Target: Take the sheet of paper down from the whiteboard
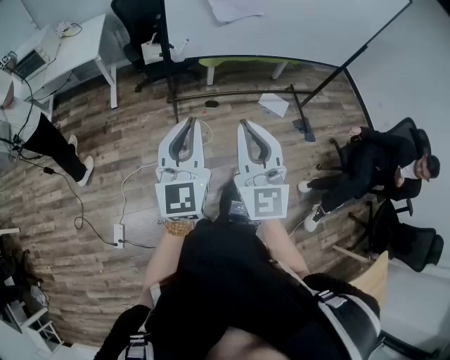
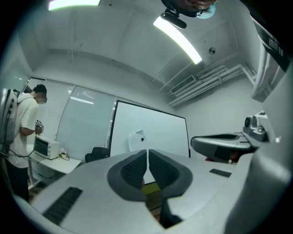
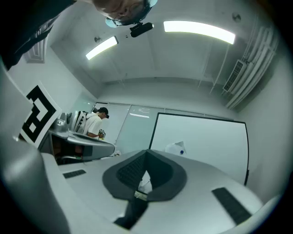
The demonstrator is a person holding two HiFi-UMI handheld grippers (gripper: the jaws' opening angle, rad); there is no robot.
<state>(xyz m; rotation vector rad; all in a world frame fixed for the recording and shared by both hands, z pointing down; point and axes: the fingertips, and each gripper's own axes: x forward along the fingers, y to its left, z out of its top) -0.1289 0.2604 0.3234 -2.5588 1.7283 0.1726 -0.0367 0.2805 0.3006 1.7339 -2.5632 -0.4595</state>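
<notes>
The sheet of paper (image 2: 136, 139) hangs on the whiteboard (image 2: 160, 128), pinned by a small blue magnet (image 2: 142, 139). In the right gripper view the paper (image 3: 175, 148) sits left of the middle of the whiteboard (image 3: 210, 141). In the head view the paper (image 1: 235, 8) is at the top edge on the whiteboard (image 1: 295, 28). My left gripper (image 1: 190, 121) and right gripper (image 1: 243, 123) are held side by side, well short of the board. Both are shut with nothing between the jaws. The closed left gripper (image 2: 147, 152) and right gripper (image 3: 146, 153) both point toward the board.
A person (image 1: 35, 133) stands at the left by a white desk (image 1: 77, 49). Another person (image 1: 373, 165) sits in a black chair at the right. The whiteboard stand's legs (image 1: 232, 95), a loose sheet (image 1: 274, 104) and a power strip (image 1: 118, 235) with cables lie on the wooden floor.
</notes>
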